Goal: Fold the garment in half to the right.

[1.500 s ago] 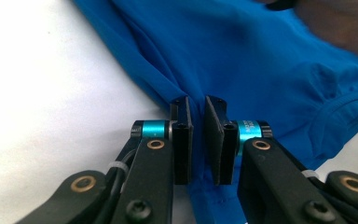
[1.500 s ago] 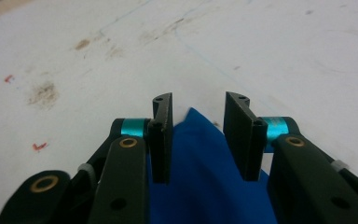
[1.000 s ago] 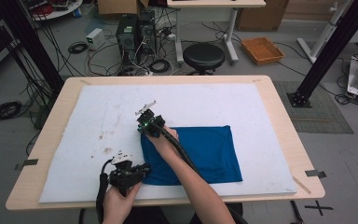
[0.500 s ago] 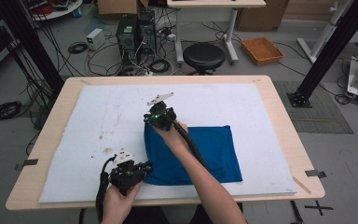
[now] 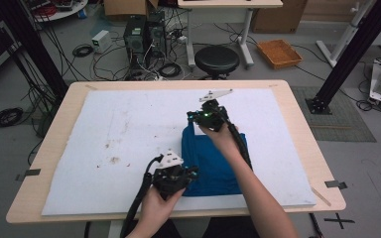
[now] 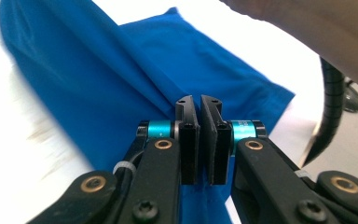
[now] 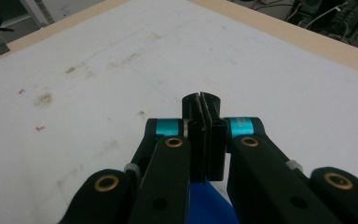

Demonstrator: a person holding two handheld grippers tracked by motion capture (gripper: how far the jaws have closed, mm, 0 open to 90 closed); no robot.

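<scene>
A blue cloth (image 5: 213, 163) lies on the white mat (image 5: 119, 129) near the table's front, bunched into a narrow shape. My right gripper (image 5: 194, 121) holds the cloth's far left corner, raised a little above the mat. In the right gripper view its jaws (image 7: 200, 100) are pressed together, with blue cloth (image 7: 212, 203) hanging below them. My left gripper (image 5: 189, 173) is at the cloth's near left edge. The left gripper view shows its jaws (image 6: 196, 100) shut with a fold of the blue cloth (image 6: 98, 70) pinched between them.
Brown stains (image 5: 111, 159) mark the mat left of the cloth. The wooden table edge (image 5: 297, 124) frames the mat. Beyond the far edge stand a black stool (image 5: 217, 58), computer towers (image 5: 141, 34) and floor cables. Black frame posts rise at both sides.
My right gripper has moved right and away, lifting the cloth's left corner, and the cloth has narrowed toward the right. My left gripper has moved right to the cloth's near edge.
</scene>
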